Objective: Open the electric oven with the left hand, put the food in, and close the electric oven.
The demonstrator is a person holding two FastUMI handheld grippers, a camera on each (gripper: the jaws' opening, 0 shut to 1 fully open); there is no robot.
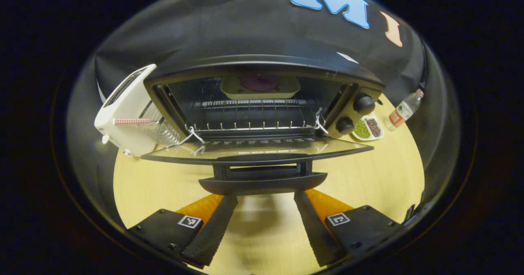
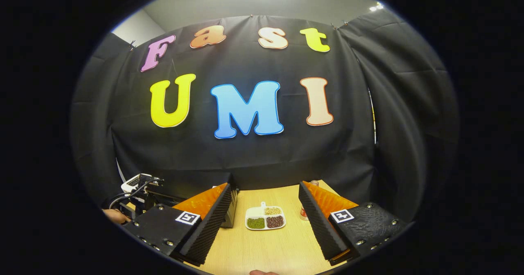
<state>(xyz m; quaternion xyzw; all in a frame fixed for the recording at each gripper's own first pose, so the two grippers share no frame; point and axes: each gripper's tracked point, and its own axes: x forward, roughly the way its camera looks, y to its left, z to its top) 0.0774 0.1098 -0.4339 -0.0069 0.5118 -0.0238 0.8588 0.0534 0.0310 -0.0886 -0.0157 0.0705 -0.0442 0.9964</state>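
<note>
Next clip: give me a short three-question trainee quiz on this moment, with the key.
1. True or false: the oven door is shut.
2. Where is the dish of food? A) on the table B) on the rack inside the oven C) between the right gripper's fingers
3. Fill in: the left gripper is ____, with its fingers just short of the door handle.

Key: 1 false, the door hangs open and flat. 2 B, at the back of the rack. 3 open, holding nothing.
</note>
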